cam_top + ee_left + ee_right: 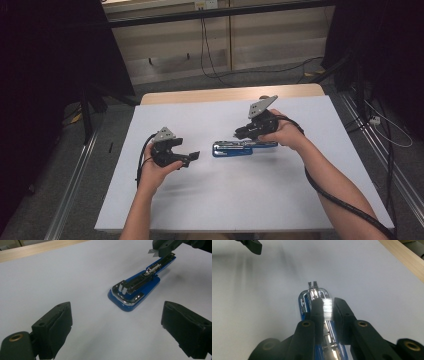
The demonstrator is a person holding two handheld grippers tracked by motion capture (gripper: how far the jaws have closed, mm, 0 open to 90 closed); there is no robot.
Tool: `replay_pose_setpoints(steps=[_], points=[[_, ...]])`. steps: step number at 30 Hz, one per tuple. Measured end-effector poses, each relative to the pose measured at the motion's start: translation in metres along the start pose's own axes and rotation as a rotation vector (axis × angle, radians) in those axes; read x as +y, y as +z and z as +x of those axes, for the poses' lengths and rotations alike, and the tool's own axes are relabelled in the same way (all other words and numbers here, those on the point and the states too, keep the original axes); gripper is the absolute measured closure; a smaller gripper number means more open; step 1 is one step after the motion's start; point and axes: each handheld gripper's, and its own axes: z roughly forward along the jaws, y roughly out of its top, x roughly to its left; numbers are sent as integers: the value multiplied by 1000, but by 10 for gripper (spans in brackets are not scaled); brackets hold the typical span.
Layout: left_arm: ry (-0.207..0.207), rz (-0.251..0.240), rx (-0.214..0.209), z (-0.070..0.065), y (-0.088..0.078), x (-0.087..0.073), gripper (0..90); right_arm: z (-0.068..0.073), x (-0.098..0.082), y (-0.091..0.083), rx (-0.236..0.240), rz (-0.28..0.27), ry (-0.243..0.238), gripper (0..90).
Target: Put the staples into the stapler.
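stapler (244,148) lies open on the white sheet (240,200), about mid-table, its long axis running across the person's front. wide blue base end points toward the left gripper (192,157), narrow end sits under the right gripper (239,134).

right gripper (327,308): jaws drawn nearly together on a strip of staples (327,309), pinched between the 2 pads. strip hangs just above the stapler's metal channel (315,293), and the gripper looks straight down the stapler's length, so strip and channel are roughly in line. in the left gripper view the strip's end (151,251) pokes out over the narrow end of the stapler (136,288).

left gripper (116,327): jaws spread wide, nothing between them. stapler lies ahead of it and apart, not touched.

judgement: step in hand is loading staples. right hand is the nearer one and carries the load. what matters next is keeping the strip parallel to the channel while lowering; a skew would jam it on the rail edge. left gripper is placed to steady the base end if needed.
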Motion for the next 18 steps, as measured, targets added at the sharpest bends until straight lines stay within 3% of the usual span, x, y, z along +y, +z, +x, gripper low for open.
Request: replay_pose_setpoints(steps=[18], points=[[-8,2,14,2,-6,-3,102,-2,8,18,37,6,-19,793]])
